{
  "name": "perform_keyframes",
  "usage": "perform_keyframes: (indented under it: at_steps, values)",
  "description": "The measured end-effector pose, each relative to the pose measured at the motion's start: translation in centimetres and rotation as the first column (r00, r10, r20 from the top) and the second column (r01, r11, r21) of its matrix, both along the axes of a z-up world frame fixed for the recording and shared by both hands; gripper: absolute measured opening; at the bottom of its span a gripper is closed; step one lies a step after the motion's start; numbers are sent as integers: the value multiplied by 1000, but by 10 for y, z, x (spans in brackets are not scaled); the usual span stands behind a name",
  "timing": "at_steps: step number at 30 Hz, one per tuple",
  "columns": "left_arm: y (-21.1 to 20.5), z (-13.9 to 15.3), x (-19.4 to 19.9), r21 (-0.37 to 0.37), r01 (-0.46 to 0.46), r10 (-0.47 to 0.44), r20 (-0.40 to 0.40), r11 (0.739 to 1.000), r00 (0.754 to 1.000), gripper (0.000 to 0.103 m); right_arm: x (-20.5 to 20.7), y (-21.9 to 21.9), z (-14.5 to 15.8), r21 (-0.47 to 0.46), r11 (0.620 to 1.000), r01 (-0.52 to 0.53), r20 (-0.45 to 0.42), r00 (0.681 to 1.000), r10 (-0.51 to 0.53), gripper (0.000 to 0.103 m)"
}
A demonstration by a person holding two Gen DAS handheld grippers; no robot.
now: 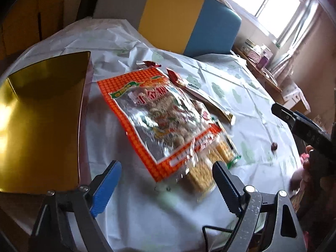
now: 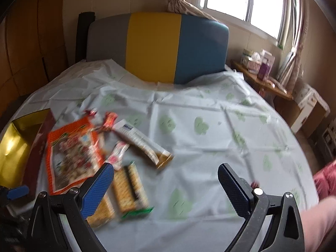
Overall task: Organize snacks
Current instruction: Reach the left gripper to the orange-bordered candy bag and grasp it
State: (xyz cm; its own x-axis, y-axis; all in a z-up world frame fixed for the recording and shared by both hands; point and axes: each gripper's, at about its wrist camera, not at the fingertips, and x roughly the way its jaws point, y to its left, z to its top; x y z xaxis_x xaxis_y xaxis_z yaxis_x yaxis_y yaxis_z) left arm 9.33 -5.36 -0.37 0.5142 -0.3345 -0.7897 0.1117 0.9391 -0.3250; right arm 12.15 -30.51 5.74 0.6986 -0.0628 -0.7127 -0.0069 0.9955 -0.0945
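Observation:
A big orange snack bag [image 1: 159, 117] lies on the white cloth, over cracker packs [image 1: 205, 168]. It also shows in the right wrist view [image 2: 73, 153], next to cracker packs [image 2: 130, 187], a long white and gold box [image 2: 142, 142] and small red sweets [image 2: 109, 119]. A gold-lined open box [image 1: 40, 121] stands left of the bag, also in the right wrist view [image 2: 14, 147]. My left gripper [image 1: 166, 178] is open and empty just before the bag's near corner. My right gripper [image 2: 166, 180] is open and empty above the cloth, right of the crackers.
A small dark red sweet [image 1: 274, 146] lies apart on the right of the cloth. A grey, yellow and blue headboard [image 2: 159, 46] stands at the far edge. A wooden side table [image 2: 262, 79] with boxes stands at the right, under the window.

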Motion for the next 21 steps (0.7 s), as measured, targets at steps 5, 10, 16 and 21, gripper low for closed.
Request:
perform_keyframes:
  at_steps: [5, 10, 16, 21]
  values:
    - [-8, -4, 28, -1, -17, 17, -25, 1000, 1000, 83, 23, -15, -10, -27, 998, -49, 34, 998, 50, 102]
    - [-16, -19, 55, 27, -50, 52, -70, 998, 996, 85, 34, -28, -35, -4, 999, -41, -25, 999, 41, 101]
    - [-16, -34, 75, 6, -176, 175, -143, 984, 974, 96, 41, -34, -34, 63, 997, -40, -27, 999, 42, 101]
    - [-25, -36, 99, 57, -209, 215, -135, 976, 967, 98, 39, -34, -31, 82, 995, -55, -23, 998, 57, 102]
